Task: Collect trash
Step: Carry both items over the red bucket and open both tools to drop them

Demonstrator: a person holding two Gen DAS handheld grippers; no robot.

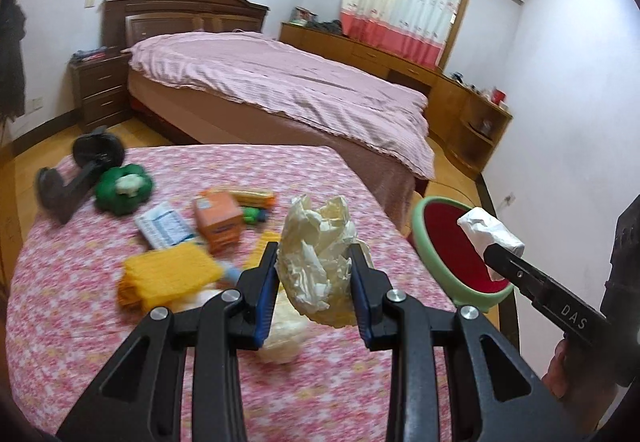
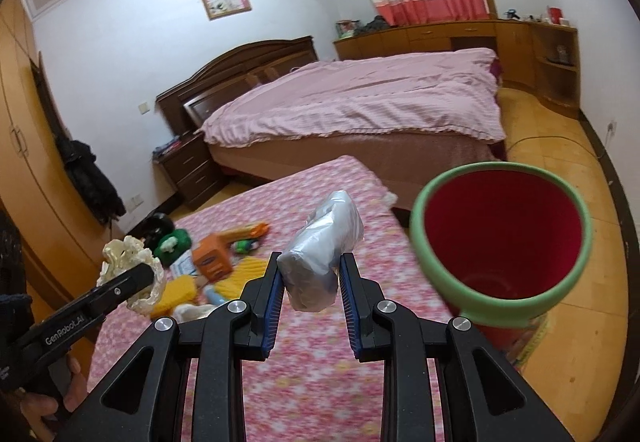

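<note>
My left gripper (image 1: 316,254) is shut on a crumpled cream paper wad (image 1: 320,262), held up above the pink floral table (image 1: 320,382). My right gripper (image 2: 311,260) is shut on a silvery-grey plastic wad (image 2: 320,250), also lifted off the table. A bin with a green rim (image 2: 504,306) and a red inside stands just off the table's right edge, to the right of both grippers. In the left wrist view the right gripper (image 1: 490,252) holds its wad (image 1: 488,230) in front of the bin (image 1: 418,230). The right wrist view shows the left gripper (image 2: 136,278) at the left with its cream wad (image 2: 128,254).
On the table lie an orange box (image 1: 218,219), a yellow knitted cloth (image 1: 168,278), a green toy (image 1: 124,187), a white printed pack (image 1: 162,226), a black dumbbell-like object (image 1: 80,173) and another cream wad (image 1: 280,338). A pink-covered bed (image 1: 280,81) stands beyond.
</note>
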